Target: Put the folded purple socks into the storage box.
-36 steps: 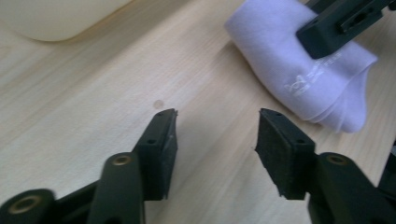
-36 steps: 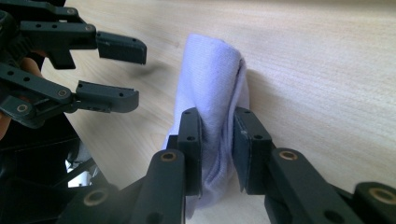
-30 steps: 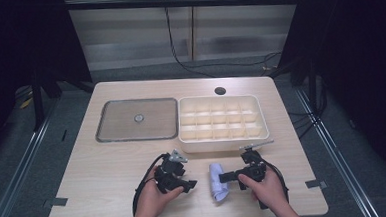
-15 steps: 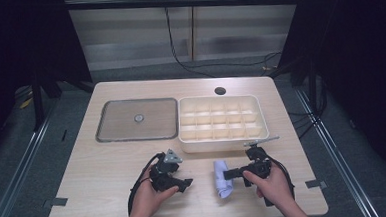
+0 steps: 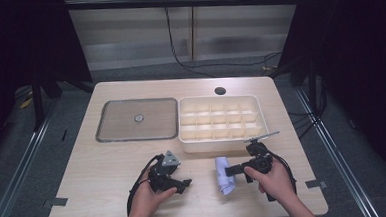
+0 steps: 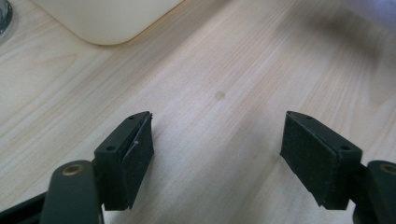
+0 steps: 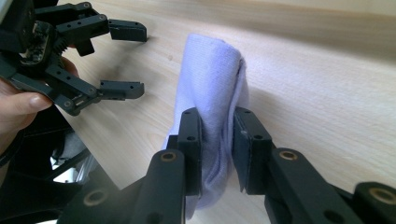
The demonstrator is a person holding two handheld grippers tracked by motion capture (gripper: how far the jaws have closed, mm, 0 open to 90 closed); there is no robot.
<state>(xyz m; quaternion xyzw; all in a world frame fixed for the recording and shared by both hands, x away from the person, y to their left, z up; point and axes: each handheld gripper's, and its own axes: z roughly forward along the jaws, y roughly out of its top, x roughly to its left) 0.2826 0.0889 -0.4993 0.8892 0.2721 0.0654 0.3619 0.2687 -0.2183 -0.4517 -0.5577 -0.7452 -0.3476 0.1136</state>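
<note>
The right gripper (image 7: 217, 140), low and centre in its own view, is clamped on a folded white cloth (image 7: 215, 84), both black pads pressing the fabric from either side while the cloth's free end stretches away toward the top of that frame along the pale wooden surface (image 7: 327, 93). In the high view the same right gripper (image 5: 234, 170) sits in the lower right of the frame, held in the person's right hand (image 5: 275, 182), with the cloth (image 5: 225, 181) lying on the surface just left of it and below the compartment tray. The left gripper (image 6: 217, 158) stands wide apart across the bottom of its own view, its jaws having just been opening, with nothing between them but bare wood grain (image 6: 219, 95). Seen from above, the left gripper (image 5: 182, 181) lies in the lower middle of the frame, near the cloth but clear of it, gripped by the left hand (image 5: 148, 198); in the right gripper view it appears at upper left (image 7: 126, 56), its jaws spread and empty. Across the middle of the high view the surface (image 5: 84, 179) carries a cream tray divided into compartments (image 5: 224, 144) to the right of centre, and a flat grey lid with a small round knob (image 5: 136, 120) just beside it on the left. A rounded corner of the cream tray (image 6: 107, 23) fills the upper left of the left gripper view. A small dark hole (image 5: 220, 91) marks the surface just above the tray.
</note>
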